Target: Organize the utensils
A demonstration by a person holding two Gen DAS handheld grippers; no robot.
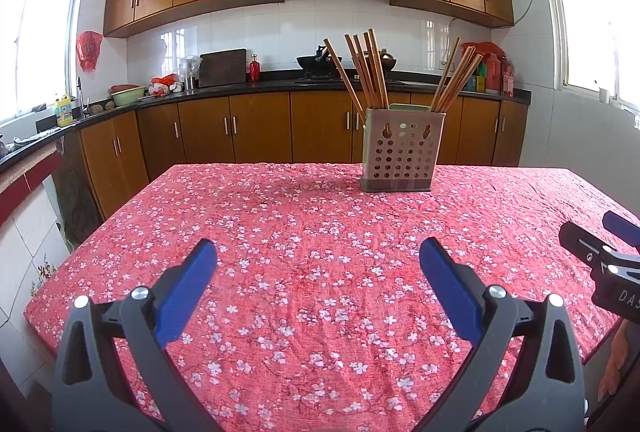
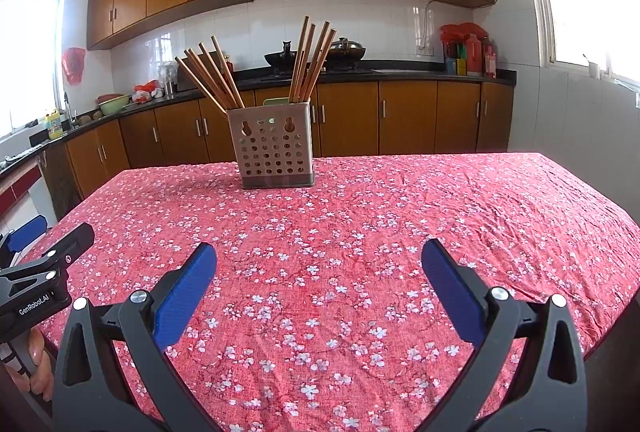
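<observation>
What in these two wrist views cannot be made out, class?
- Chopsticks: lower ends hidden inside the holder, both views.
- Green item behind the chopsticks: mostly hidden by the holder's wall.
- Right gripper in the left view: cut off by the frame edge.
- Counter bottle label: too small.

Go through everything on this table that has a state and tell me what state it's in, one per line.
Left gripper: open, empty, above the cloth.
Right gripper: open, empty.
Utensil holder: upright on the tablecloth.
Left chopstick bundle: in holder, leaning left.
Right chopstick bundle: in holder, leaning right.
</observation>
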